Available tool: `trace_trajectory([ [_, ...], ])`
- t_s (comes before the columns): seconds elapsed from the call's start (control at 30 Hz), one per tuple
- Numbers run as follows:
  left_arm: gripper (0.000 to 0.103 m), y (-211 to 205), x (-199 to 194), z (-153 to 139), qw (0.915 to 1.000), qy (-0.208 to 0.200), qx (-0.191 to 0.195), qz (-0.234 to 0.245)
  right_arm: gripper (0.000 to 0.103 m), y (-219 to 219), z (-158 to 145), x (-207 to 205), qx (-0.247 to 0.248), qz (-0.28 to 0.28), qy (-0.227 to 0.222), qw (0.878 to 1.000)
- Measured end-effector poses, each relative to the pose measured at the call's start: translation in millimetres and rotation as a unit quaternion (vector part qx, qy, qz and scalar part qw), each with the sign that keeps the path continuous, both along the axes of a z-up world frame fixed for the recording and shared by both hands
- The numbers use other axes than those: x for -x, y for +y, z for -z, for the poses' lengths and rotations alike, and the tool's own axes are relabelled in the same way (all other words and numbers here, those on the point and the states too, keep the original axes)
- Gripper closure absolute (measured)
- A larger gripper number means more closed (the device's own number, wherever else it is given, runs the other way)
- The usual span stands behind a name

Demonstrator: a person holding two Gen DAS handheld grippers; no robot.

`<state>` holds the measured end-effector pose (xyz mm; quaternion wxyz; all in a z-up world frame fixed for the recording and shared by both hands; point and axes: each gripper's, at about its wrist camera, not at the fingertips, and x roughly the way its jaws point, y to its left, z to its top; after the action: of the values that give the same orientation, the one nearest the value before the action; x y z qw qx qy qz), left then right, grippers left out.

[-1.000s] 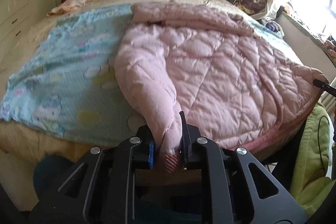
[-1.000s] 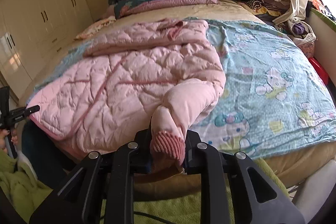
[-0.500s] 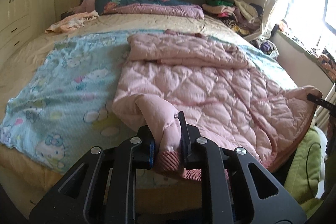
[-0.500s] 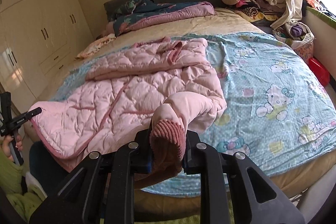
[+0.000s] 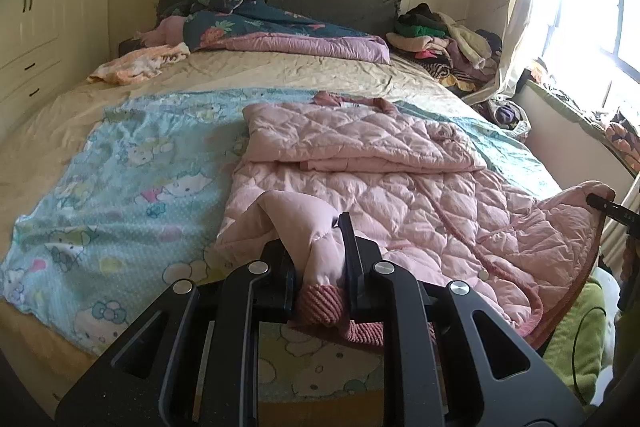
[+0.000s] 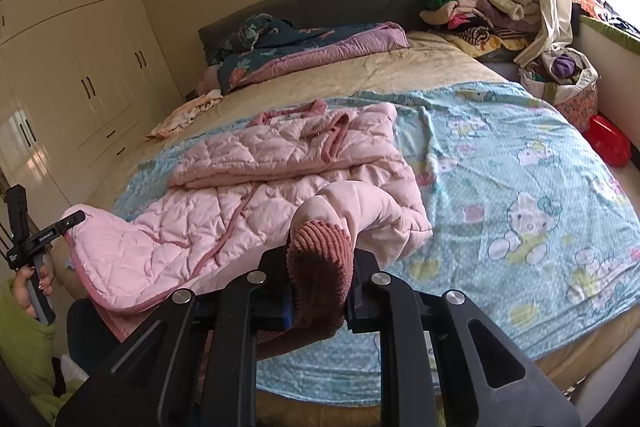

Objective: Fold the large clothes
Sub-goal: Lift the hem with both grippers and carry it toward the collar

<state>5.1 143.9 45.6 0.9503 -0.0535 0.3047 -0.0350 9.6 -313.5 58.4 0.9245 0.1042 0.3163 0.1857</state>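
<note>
The left gripper [image 5: 318, 267] is clamped on the ribbed cuff of one sleeve [image 5: 296, 223] of a pink quilted jacket [image 5: 380, 187], its two black fingers pressing the fabric from both sides. The right gripper [image 6: 318, 281] grips the ribbed cuff of the other sleeve [image 6: 360, 211] in the same way. Both sleeves curl up from the jacket toward the grippers. The jacket lies spread on a light blue cartoon-print blanket [image 6: 500, 187] covering the near part of a large bed [image 5: 280, 71], its upper part folded over. Further back lie a dark floral quilt [image 5: 256, 23] by the headboard and a pile of clothes [image 6: 476, 7] near the window. White wardrobes [image 6: 80, 75] line the left wall.
</note>
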Motion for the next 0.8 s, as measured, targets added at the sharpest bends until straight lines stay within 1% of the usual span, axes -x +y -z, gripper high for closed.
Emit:
trace_trajectory([
  [0.23,0.092,7.6,-5.3,-23.3,0.9995,-0.03,0.011,-0.006,0.087,-4.9,-23.0,-5.1,-0.012,0.002,-0.023,1.0],
  [0.5,0.092,18.9,-9.5,-56.6,0.9972,-0.068,0.027,-0.015,0.087,-13.6,-55.5,-20.0,-0.038,0.017,-0.044,0.998],
  [0.57,0.092,21.1,-13.7,-62.2,0.9967,-0.073,0.034,-0.014,0.087,-13.7,-61.7,-23.6,-0.043,0.02,-0.049,0.998],
  [0.8,0.092,21.3,-31.2,-69.4,0.9966,-0.075,0.024,-0.023,0.087,-11.8,-72.9,-39.9,-0.056,0.03,-0.058,0.996],
])
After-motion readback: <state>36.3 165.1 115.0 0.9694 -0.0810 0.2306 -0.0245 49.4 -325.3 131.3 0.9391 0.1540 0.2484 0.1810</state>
